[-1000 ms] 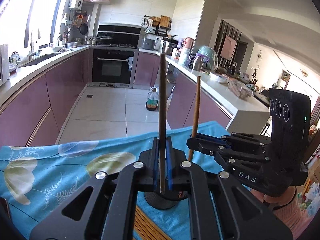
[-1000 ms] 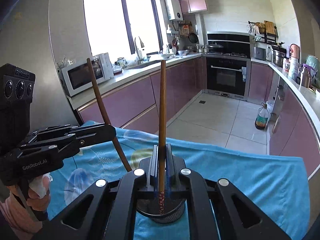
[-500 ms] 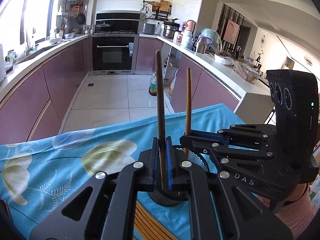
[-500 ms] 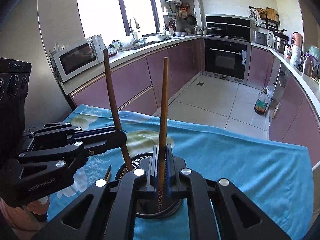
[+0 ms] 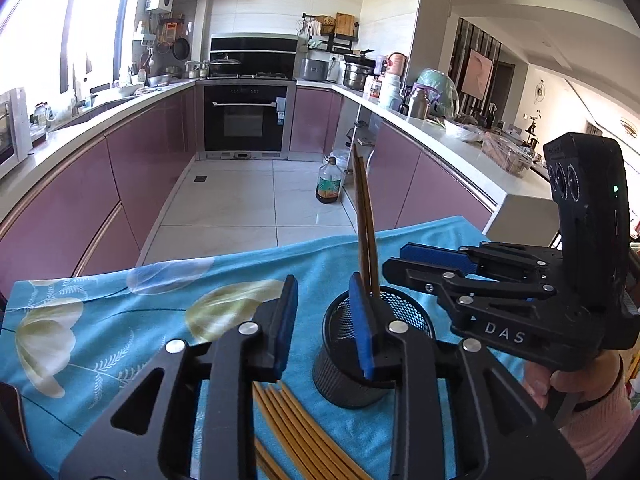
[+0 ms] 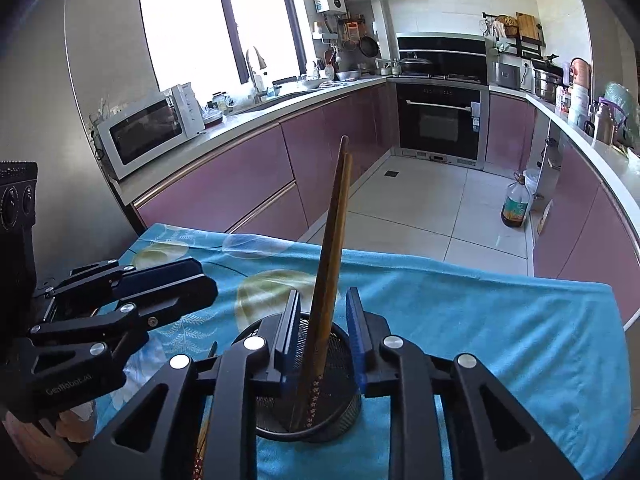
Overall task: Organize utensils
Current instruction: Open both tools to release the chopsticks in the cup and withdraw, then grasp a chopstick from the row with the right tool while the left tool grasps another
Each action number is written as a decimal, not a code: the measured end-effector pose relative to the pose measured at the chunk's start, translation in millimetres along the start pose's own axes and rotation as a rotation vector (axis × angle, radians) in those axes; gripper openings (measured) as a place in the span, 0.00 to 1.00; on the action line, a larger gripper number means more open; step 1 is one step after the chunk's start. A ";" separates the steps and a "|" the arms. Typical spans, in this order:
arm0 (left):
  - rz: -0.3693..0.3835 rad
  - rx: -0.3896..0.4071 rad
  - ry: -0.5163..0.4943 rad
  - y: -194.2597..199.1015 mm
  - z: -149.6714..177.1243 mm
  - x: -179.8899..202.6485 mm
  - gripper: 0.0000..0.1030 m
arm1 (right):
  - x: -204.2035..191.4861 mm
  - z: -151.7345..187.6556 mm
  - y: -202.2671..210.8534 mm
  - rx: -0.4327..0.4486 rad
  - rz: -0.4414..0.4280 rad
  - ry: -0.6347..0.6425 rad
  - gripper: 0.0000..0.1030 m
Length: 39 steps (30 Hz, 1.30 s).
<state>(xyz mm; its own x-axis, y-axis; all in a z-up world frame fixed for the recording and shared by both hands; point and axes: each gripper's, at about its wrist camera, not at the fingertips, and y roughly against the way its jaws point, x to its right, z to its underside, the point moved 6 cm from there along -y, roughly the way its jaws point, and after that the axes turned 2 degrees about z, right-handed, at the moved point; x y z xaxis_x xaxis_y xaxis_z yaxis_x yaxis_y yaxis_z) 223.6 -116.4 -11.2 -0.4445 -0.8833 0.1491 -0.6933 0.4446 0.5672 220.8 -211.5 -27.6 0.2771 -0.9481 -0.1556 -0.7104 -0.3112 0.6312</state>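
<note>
A black wire-mesh cylindrical holder [image 5: 376,340] stands upright on a table covered by a turquoise cloth printed with pale yellow flowers [image 5: 120,320]. Two long brown wooden chopsticks [image 5: 366,224] stand in the holder side by side, leaning slightly and touching along most of their length; the right wrist view shows the same pair [image 6: 330,248] tilted toward the far left, their patterned lower ends inside the mesh.

The left gripper [image 5: 324,320], black with blue pads, hovers just in front of the holder with its jaws opening. Nothing is between its pads: its right finger overlaps the near left rim of the holder in the picture, and the chopsticks rise behind that finger. Whether the finger touches the rim cannot be told.

The right gripper [image 6: 323,336], also black with blue pads, is over the holder with its jaws opening. The two chopsticks pass up between its pads, but neither pad presses on them; a gap shows on the right side, and the left pad is close beside the sticks.

A loose bundle of light yellow bamboo chopsticks [image 5: 296,432] lies flat on the cloth just left of the holder, under the left gripper. A hand [image 5: 580,384] in a pink sleeve holds the right gripper's handle.
</note>
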 end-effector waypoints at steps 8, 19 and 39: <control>-0.079 0.040 0.014 39.3 26.3 -23.8 0.42 | -17.3 11.8 39.2 0.065 -0.056 0.052 0.31; -0.096 -0.106 0.057 34.9 108.2 -49.3 0.44 | -60.9 71.3 50.8 -0.033 -0.149 0.166 0.36; -0.093 -0.255 0.074 14.2 173.4 -47.1 0.43 | -67.4 144.2 -11.5 -0.234 -0.105 0.105 0.35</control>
<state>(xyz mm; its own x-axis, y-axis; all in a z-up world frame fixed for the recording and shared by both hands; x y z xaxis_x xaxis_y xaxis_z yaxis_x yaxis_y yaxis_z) 136.3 -42.7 -150.6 -0.3364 -0.9313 0.1400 -0.5602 0.3174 0.7652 117.0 -153.3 -133.9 0.4153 -0.8959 -0.1577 -0.5093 -0.3726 0.7758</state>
